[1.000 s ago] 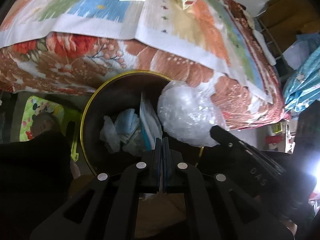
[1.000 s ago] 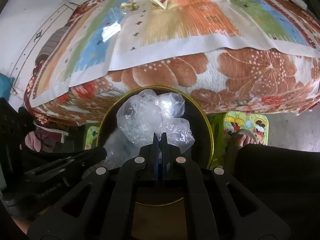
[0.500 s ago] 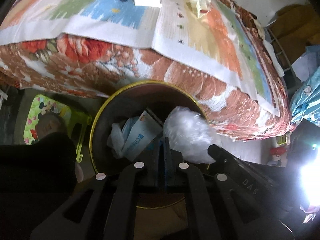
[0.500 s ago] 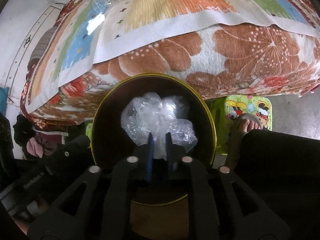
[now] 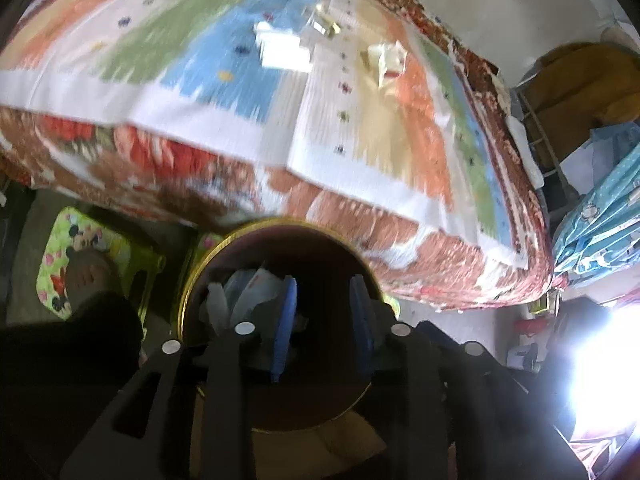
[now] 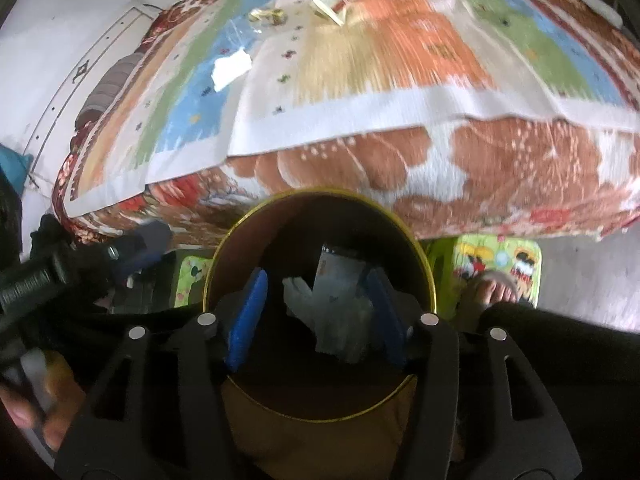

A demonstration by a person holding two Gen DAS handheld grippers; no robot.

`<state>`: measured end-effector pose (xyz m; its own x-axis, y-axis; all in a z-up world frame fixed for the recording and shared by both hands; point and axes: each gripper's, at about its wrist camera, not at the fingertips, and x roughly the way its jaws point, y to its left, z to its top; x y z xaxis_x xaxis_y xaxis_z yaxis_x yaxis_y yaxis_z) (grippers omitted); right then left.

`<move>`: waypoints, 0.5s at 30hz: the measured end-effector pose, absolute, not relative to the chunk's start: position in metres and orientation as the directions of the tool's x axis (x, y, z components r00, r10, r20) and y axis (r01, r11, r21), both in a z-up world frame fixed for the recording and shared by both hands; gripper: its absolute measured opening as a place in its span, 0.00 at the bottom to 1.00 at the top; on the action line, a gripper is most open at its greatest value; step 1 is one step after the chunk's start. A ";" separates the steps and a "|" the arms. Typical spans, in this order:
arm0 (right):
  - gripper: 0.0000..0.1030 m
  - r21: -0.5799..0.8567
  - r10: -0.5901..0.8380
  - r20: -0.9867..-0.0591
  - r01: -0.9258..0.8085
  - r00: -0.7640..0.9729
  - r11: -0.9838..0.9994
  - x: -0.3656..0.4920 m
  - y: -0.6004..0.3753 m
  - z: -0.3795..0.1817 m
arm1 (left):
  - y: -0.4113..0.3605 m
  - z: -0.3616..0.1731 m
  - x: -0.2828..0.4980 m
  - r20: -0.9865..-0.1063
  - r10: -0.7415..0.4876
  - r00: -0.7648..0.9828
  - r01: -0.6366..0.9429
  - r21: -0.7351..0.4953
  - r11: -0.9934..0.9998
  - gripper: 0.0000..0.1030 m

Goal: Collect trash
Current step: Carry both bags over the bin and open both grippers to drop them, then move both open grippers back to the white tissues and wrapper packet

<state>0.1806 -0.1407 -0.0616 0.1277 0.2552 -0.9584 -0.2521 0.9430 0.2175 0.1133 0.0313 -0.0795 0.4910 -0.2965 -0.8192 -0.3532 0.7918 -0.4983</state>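
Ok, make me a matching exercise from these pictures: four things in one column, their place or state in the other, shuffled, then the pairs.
Things
1. left gripper
2. white paper scrap
3. bin
4. cartoon mat

Place or state
A. lying on the striped bedcover
B. on the floor under a bare foot
C. open, holding nothing
D. holds crumpled wrappers, gold rim

Pairs: 1-C, 2-A, 3-D, 4-B
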 end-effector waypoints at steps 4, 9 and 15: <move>0.51 0.227 0.269 -0.954 -0.265 0.135 0.937 0.188 -0.140 -0.053 | 0.038 -0.062 0.125 -0.815 -0.266 0.515 -0.331 -0.475 0.815 0.35; 0.56 0.248 0.295 -0.947 -0.297 0.126 0.922 0.194 -0.134 -0.045 | 0.048 -0.048 0.146 -0.821 -0.244 0.516 -0.321 -0.449 0.834 0.42; 0.63 0.248 0.313 -0.937 -0.339 0.154 0.907 0.211 -0.123 -0.032 | 0.059 -0.039 0.173 -0.840 -0.203 0.504 -0.312 -0.396 0.864 0.50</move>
